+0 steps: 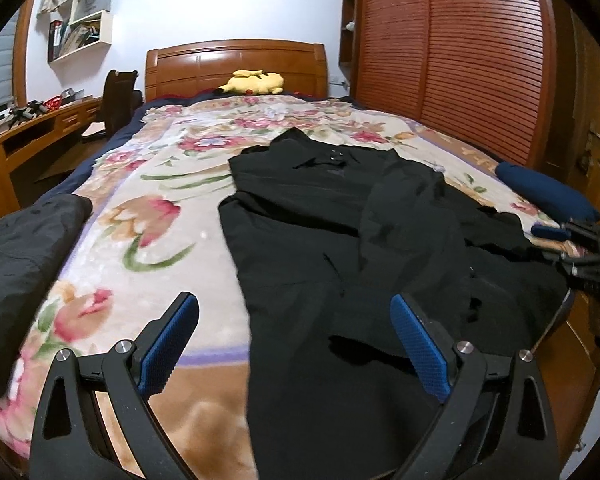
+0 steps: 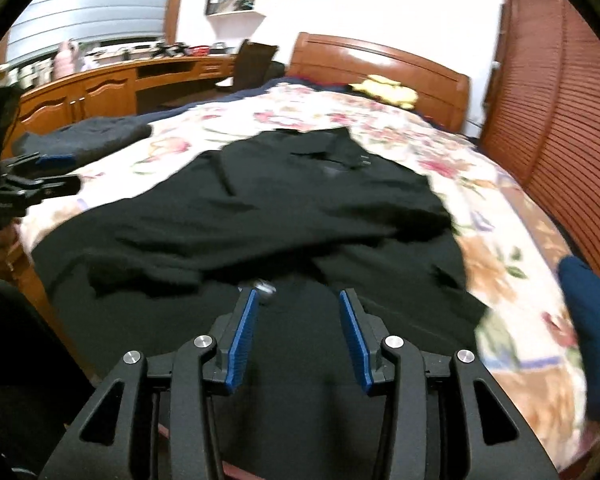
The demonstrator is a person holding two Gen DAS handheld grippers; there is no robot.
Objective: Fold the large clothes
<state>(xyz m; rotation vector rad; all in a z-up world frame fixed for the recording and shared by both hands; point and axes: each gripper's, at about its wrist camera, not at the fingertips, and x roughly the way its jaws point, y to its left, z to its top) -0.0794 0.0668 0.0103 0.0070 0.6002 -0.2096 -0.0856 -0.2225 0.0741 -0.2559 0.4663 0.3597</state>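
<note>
Both grippers share one build. The left gripper [image 1: 294, 320] has matte black arms with long triangular cut-outs, round silver screws at the pivots, and two fingers [image 1: 166, 350] faced with blue textured pads. The right gripper [image 2: 296, 316] has the same black linkages, four silver screws in a row, and ribbed blue pads. In the right wrist view, at 9 o'clock, a bare-skinned hand [image 2: 0, 246] shows below the other gripper's black body, which carries small white lettering.
</note>
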